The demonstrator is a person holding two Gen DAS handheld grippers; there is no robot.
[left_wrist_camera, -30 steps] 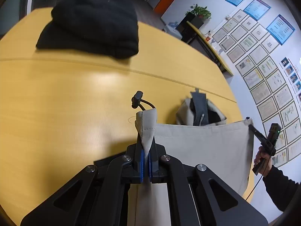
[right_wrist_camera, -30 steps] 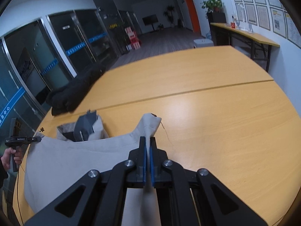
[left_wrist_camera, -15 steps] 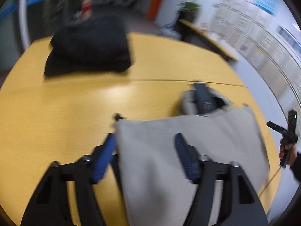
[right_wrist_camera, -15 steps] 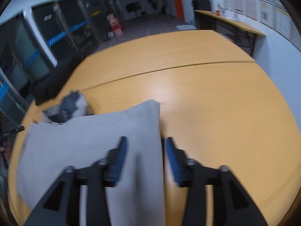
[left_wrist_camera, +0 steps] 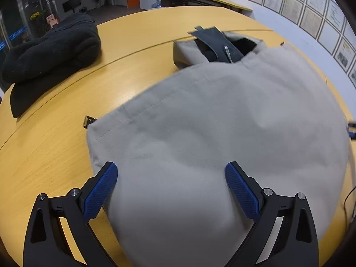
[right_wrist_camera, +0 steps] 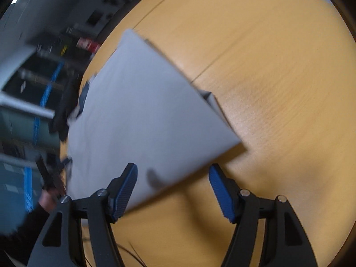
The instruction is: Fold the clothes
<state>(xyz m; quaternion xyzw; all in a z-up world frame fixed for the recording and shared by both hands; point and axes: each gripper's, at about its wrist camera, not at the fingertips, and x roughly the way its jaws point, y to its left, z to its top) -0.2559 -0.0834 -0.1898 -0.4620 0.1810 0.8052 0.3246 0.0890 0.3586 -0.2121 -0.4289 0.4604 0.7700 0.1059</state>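
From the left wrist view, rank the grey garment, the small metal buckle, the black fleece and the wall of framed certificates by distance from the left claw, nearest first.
1. Grey garment: directly under and ahead of the open left claw.
2. Small metal buckle: just off the garment's left corner.
3. Black fleece: far left of the yellow table.
4. Framed certificates: on the wall, upper right.

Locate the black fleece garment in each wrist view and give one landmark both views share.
Left wrist: black fleece garment lies at upper left, on the yellow table.
Right wrist: a blurred dark shape at the left edge, probably it.
Shared landmark: the grey garment.
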